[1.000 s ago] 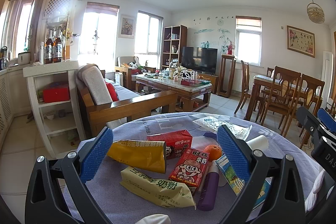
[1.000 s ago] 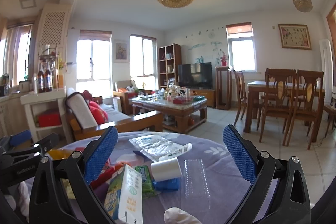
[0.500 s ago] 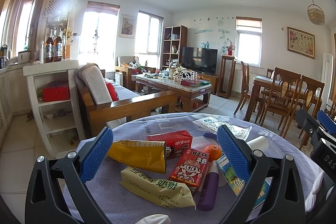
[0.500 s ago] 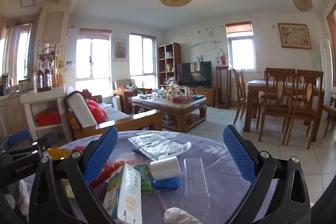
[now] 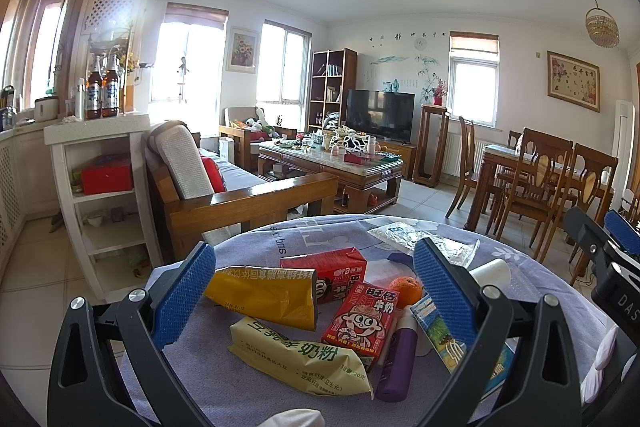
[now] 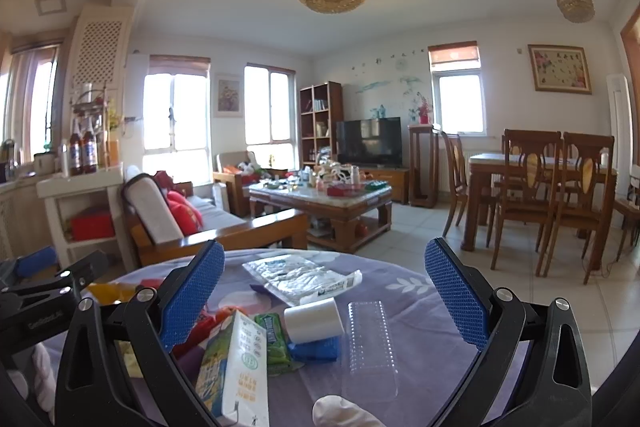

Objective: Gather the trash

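The left hand-held gripper (image 5: 314,291) hangs wide open above the bench (image 5: 280,235) and holds nothing. Between its blue pads (image 5: 182,297), from left to right, lie the yellow bag (image 5: 264,293), the red carton (image 5: 328,267) behind it, the pale bag (image 5: 300,357) in front, then the red box (image 5: 362,319), the orange (image 5: 405,287) and the purple tube (image 5: 396,359). The red box rests partly on the pale bag, and the tube lies just beside the box on its right. None of these touches the pads. Behind the right pad of this gripper a clear wrapper (image 5: 416,239) lies flat.

The right hand-held gripper (image 6: 324,293) is also wide open and empty. Near its left pad (image 6: 192,293) stands the milk carton (image 6: 236,359), tilted. To the right of it come the green packet (image 6: 274,341), the white roll (image 6: 314,319), which sits on a blue packet (image 6: 316,349), and then the clear tray (image 6: 370,341). Behind them the clear wrapper (image 6: 300,277) lies near the far edge of the bench (image 6: 404,287). The right pad is well apart from all the trash.

Compared with one second ago, nothing on the bench has moved. Both grippers keep the same opening and almost the same place; the right view has only shifted very slightly.
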